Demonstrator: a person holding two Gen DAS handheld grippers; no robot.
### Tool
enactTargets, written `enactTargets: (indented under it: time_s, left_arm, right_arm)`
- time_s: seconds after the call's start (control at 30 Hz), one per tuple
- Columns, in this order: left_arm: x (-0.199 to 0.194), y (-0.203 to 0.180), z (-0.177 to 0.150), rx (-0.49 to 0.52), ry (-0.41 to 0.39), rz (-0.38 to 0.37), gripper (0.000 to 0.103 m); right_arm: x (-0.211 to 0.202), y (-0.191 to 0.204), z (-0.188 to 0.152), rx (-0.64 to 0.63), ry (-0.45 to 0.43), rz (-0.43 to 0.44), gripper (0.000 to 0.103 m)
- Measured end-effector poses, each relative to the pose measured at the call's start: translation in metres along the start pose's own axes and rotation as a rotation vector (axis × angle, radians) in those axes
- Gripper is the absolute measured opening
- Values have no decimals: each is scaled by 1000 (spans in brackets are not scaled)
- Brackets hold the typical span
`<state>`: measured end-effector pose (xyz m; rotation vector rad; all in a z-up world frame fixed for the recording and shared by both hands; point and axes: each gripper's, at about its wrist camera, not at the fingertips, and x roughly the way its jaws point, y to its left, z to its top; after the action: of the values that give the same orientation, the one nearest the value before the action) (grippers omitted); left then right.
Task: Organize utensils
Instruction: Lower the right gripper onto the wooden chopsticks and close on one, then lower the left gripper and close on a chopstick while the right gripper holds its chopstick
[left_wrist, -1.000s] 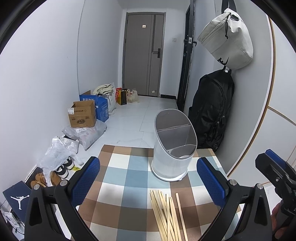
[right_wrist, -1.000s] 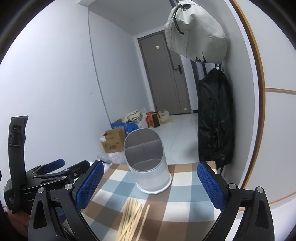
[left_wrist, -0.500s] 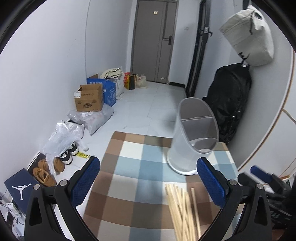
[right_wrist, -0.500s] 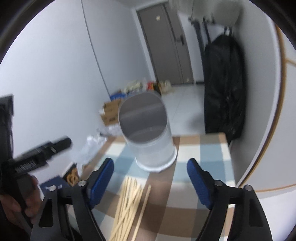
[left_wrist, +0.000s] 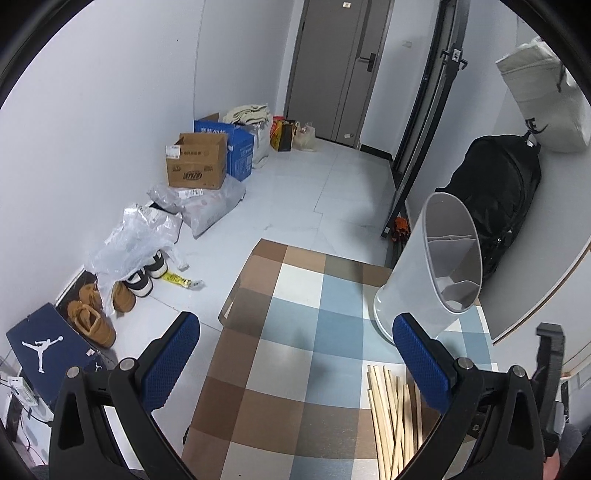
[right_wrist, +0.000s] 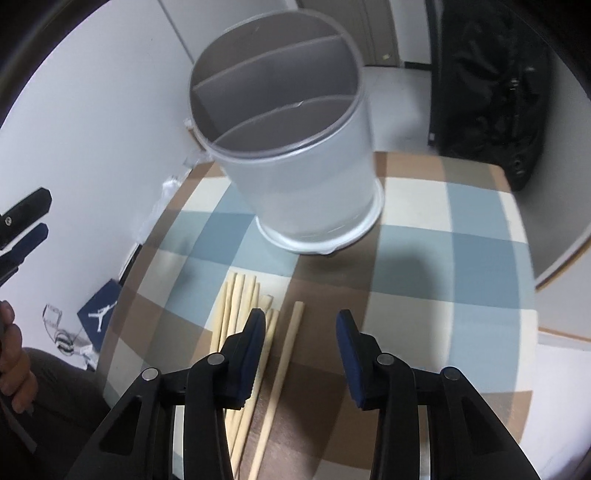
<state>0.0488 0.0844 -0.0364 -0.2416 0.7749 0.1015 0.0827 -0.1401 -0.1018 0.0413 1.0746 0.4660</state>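
Several pale wooden chopsticks (right_wrist: 236, 332) flat on checked counter (right_wrist: 461, 258), near smooth grey divided holder (right_wrist: 295, 177); right claw (right_wrist: 301, 338) just narrowing, straddling one loose stick untouched; left claw (left_wrist: 295, 362) spread, empty.

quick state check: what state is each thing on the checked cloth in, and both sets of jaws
grey plastic utensil holder with dividers: upright, compartments look empty
bundle of pale wooden chopsticks: lying flat on the checked cloth, not held
single wooden chopstick: lying apart beside the bundle, between the right jaws, not gripped
right gripper: jaws have just been closing, pads not pressing on anything
left gripper: jaws wide open, empty
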Motion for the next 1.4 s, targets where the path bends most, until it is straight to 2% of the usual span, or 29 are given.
enactTargets:
  time_s: [0.2, 0.37, 0.4, 0.47, 0.53, 0.57, 0.73, 1.1, 1.23, 1.4]
  left_arm:
    - [6, 12, 2, -29, 38, -8, 102]
    - [7, 17, 2, -45, 46, -5, 102]
    - [8, 16, 3, -42, 46, -1, 102]
    - [9, 16, 2, -36, 47, 5, 102]
    - [11, 15, 1, -23, 52, 16, 102]
    - [12, 14, 0, -14, 61, 22, 102]
    - [23, 10, -7, 19, 122, 14, 102]
    - [50, -27, -39, 93, 351, -85, 101]
    - [60, -52, -51, 173, 411, -95, 90]
    - [71, -65, -62, 217, 499, -89, 65]
  right_arm:
    - [26, 4, 7, -20, 81, -53, 38]
    - [33, 7, 13, -32, 102, -108, 31]
    - [34, 10, 14, -43, 104, -121, 25]
    - [36, 19, 14, -93, 109, -171, 19]
    - [40, 23, 13, -128, 106, -194, 9]
    - [40, 23, 12, -132, 103, -193, 8]
    - [33, 6, 14, -40, 88, -132, 5]
    - [-29, -25, 14, 102, -124, 9, 5]
    - [-53, -43, 14, 153, -189, 52, 5]
    - [-54, -50, 14, 205, -223, 85, 5]
